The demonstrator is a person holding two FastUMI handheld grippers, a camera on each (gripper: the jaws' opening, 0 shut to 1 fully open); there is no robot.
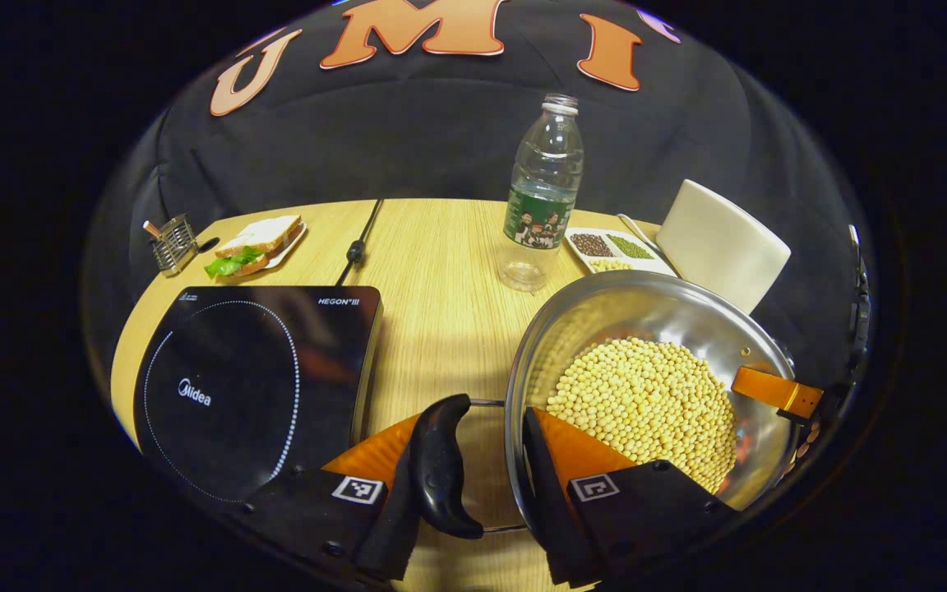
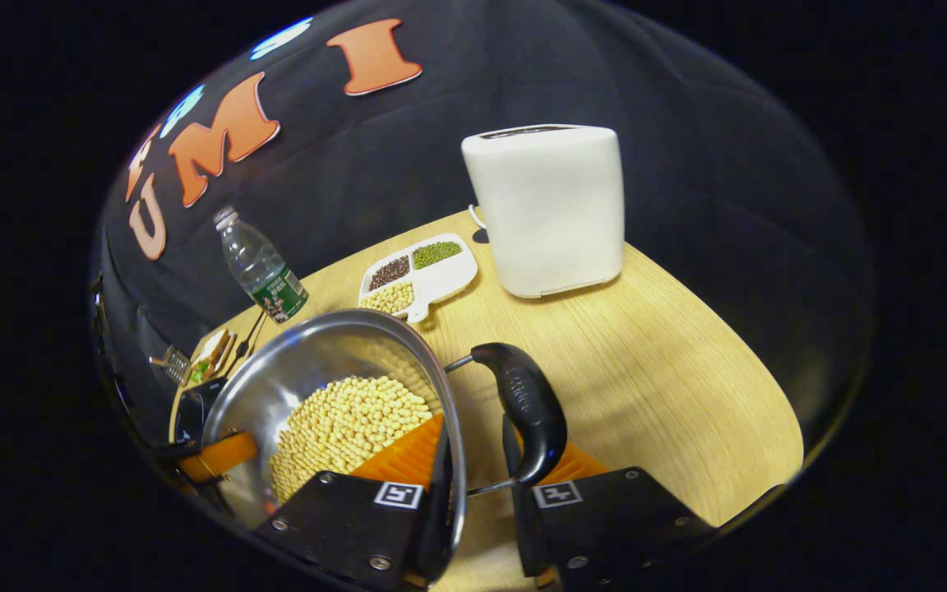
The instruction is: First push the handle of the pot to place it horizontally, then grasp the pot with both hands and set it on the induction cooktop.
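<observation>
Since the pot (image 1: 646,386) is a thin steel bowl loaded with dry soybeans (image 1: 646,407), I'd guess it's heavier than it looks and the load will slide if it tips (slick polished wall too, so no squeezing the side). It sits on the wooden surface (image 1: 441,279) just beside the induction cooktop (image 1: 256,382), between the cooktop and the white toaster (image 2: 552,210).

Best hold is at the rim on both sides, next to the black loop handles. The left claw (image 1: 486,469) is set narrow over the pot's rim, one finger inside on the beans, the other outside against the near handle (image 1: 439,464). The right claw (image 2: 473,485) straddles the far rim the same way by the other handle (image 2: 527,407). Whether either one actually pinches the metal, I can't tell.
</observation>
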